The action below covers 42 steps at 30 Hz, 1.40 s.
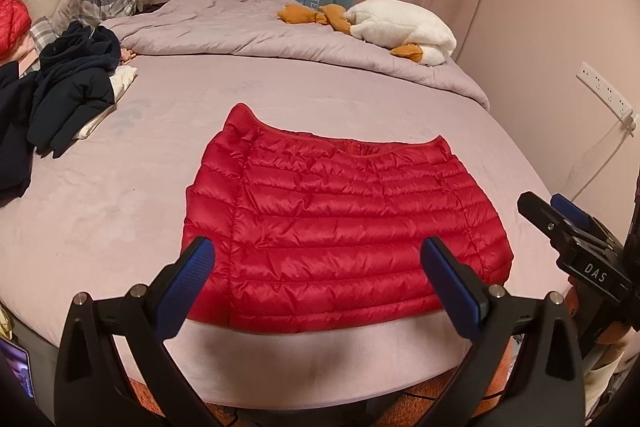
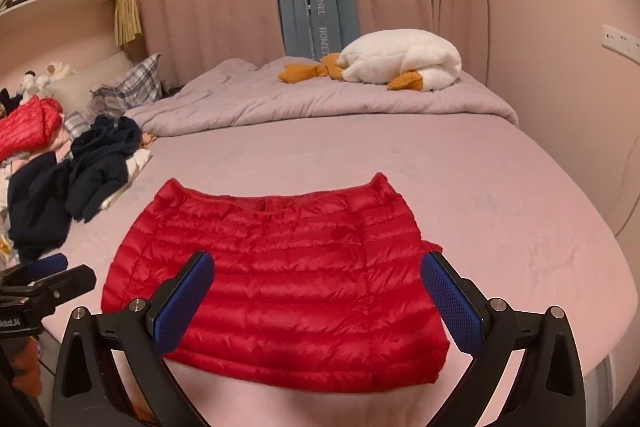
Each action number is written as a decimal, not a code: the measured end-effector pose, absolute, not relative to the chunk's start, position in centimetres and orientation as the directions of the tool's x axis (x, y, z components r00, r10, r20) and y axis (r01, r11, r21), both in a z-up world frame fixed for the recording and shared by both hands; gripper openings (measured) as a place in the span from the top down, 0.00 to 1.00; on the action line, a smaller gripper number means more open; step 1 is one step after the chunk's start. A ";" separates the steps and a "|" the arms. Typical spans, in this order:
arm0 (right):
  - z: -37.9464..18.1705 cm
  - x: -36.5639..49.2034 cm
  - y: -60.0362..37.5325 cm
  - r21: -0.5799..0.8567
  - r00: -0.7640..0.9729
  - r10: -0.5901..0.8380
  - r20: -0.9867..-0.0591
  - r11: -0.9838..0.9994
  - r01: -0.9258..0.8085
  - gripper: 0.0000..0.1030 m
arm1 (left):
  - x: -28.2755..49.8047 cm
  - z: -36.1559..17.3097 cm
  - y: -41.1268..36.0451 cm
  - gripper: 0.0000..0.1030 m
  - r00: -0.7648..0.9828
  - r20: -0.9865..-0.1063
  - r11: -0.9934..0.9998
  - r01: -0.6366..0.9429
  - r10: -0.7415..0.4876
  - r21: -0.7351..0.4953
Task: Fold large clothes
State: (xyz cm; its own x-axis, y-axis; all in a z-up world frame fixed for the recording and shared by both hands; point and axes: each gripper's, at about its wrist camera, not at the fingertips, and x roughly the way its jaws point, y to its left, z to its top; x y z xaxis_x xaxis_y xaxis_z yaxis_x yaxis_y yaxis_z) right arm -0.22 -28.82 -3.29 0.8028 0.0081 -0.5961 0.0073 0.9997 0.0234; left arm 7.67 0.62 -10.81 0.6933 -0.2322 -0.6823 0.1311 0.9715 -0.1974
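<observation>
Red puffer jacket [image 1: 344,227] lay flat on the bed [image 1: 120,187], long axis L-R, just ahead of both tongs, left tongs [image 1: 316,283] & right tongs [image 2: 316,291] both apart, empty, each abt equally near its hem.

Both wrist views above bed [image 1: 120,187], overlapping.

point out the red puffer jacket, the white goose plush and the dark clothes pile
red puffer jacket [image 1: 340,227], left wrist view, middle of its quilted panel
white goose plush [image 2: 404,61], right wrist view, its white body
dark clothes pile [image 1: 68,95], left wrist view, the navy garment on top
</observation>
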 end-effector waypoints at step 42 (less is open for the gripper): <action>-4.0 -0.3 -29.3 0.002 0.792 -0.036 -0.609 0.999 0.047 0.01 | 7.4 -10.1 0.2 0.00 0.707 -0.666 0.971 0.151 -0.236 -0.184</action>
State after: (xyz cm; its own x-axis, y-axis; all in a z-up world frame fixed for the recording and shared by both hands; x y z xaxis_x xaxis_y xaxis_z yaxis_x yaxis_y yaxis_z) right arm -0.32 -29.32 -3.97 0.7924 -0.0365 -0.6090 0.0472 0.9989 0.0015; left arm 7.45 0.17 -10.10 0.7070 -0.2364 -0.6665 0.1511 0.9712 -0.1842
